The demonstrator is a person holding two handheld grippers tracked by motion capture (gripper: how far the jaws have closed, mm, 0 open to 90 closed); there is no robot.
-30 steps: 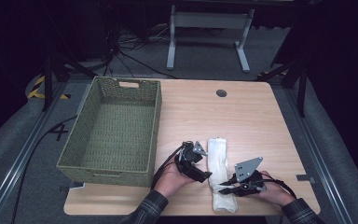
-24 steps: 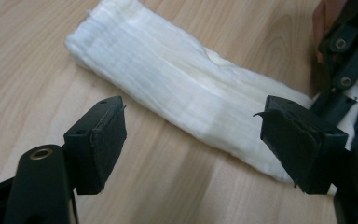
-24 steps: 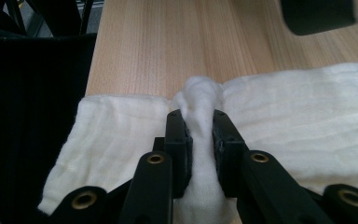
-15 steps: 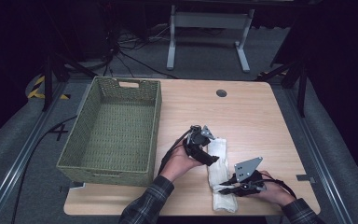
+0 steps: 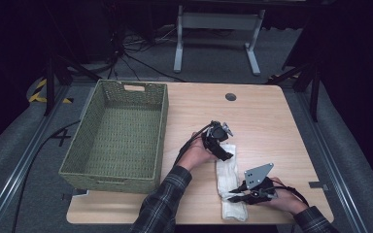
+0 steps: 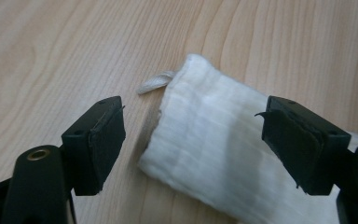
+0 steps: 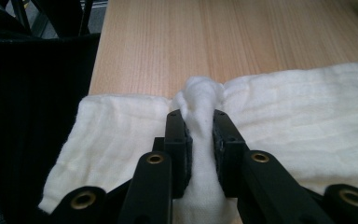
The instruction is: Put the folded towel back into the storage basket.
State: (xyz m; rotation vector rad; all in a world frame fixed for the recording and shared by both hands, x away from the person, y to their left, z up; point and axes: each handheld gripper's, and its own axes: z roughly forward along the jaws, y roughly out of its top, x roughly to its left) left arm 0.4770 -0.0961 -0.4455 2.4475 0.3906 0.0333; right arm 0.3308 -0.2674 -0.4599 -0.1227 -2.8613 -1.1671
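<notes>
A white folded cloth (image 5: 229,170) lies lengthwise on the wooden table (image 5: 267,121), near its front edge. My left gripper (image 5: 227,154) hovers over the cloth's far end. In the left gripper view its jaws (image 6: 193,112) stand open on either side of that end of the cloth (image 6: 219,154), and the pads do not touch it. A loose thread sticks out at the corner. My right gripper (image 5: 229,197) is at the cloth's near part, pointing left. In the right gripper view it (image 7: 200,116) is shut on a pinched-up ridge of the cloth (image 7: 298,107).
A green woven basket (image 5: 162,128) stands on the left half of the table, with nothing inside that I can see. A small dark round hole (image 5: 230,96) sits near the table's far edge. Beyond the table stand a grey metal stand (image 5: 216,22) and cables on the floor.
My left hand has moved away from the table's front edge, up along the cloth to its far end. The right gripper has kept still, holding the cloth.
</notes>
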